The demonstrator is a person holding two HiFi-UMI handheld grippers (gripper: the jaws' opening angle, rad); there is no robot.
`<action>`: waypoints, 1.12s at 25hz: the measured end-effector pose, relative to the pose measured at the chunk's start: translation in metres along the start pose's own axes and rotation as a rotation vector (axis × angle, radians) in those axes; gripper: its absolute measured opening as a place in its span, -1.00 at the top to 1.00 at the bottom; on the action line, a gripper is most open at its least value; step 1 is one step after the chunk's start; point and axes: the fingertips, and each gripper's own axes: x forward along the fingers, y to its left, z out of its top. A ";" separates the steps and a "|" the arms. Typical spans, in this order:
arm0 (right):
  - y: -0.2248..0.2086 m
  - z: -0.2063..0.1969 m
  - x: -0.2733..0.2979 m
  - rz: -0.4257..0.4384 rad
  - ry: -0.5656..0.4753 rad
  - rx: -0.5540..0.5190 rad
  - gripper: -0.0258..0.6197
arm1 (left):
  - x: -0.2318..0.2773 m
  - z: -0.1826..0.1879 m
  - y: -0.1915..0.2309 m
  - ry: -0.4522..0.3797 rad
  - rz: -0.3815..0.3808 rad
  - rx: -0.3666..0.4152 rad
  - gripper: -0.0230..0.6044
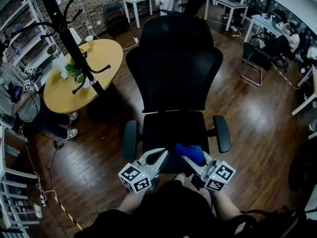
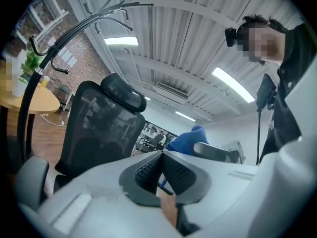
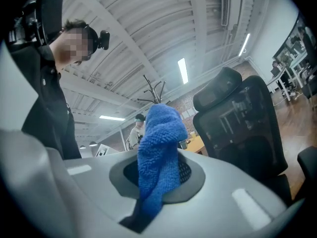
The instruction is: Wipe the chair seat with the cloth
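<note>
**Cloth in the right jaws, at the front of the seat**

I have the right gripper clenched on the blue cloth. The jaws pinch it low down, so the thick folded end stands free beyond them. I judge that is the point of the hold: the loose bulk is the part that can be pressed flat and dragged. In the head view the cloth hangs over the front right of the chair seat; I cannot tell whether it touches the fabric.

The left gripper is shut with nothing between its jaws. It sits just beside the right one at the seat's front edge. I read it as parked there, spare, close enough to steady the chair if it rolls.

Both grippers are held near my body, so I judge the wipe would run away from me towards the backrest.

Count: one chair, one cloth, two grippers, two armrests. One round desk stands well apart to the left.
</note>
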 end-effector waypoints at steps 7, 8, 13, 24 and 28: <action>0.071 -0.033 -0.005 -0.073 -0.011 -0.018 0.80 | -0.062 -0.009 -0.041 0.010 -0.060 0.041 0.95; 0.081 -0.039 -0.005 -0.078 -0.007 -0.012 0.80 | -0.074 -0.011 -0.045 0.009 -0.060 0.038 0.95; 0.119 -0.054 -0.012 -0.059 0.001 -0.009 0.80 | -0.114 -0.023 -0.061 0.009 -0.036 0.026 0.95; 0.135 -0.042 -0.041 -0.026 -0.008 -0.063 0.80 | -0.099 -0.017 -0.103 -0.013 -0.059 0.080 0.95; 0.134 -0.037 -0.053 -0.020 -0.011 -0.059 0.80 | -0.085 -0.017 -0.121 -0.016 -0.080 0.092 0.95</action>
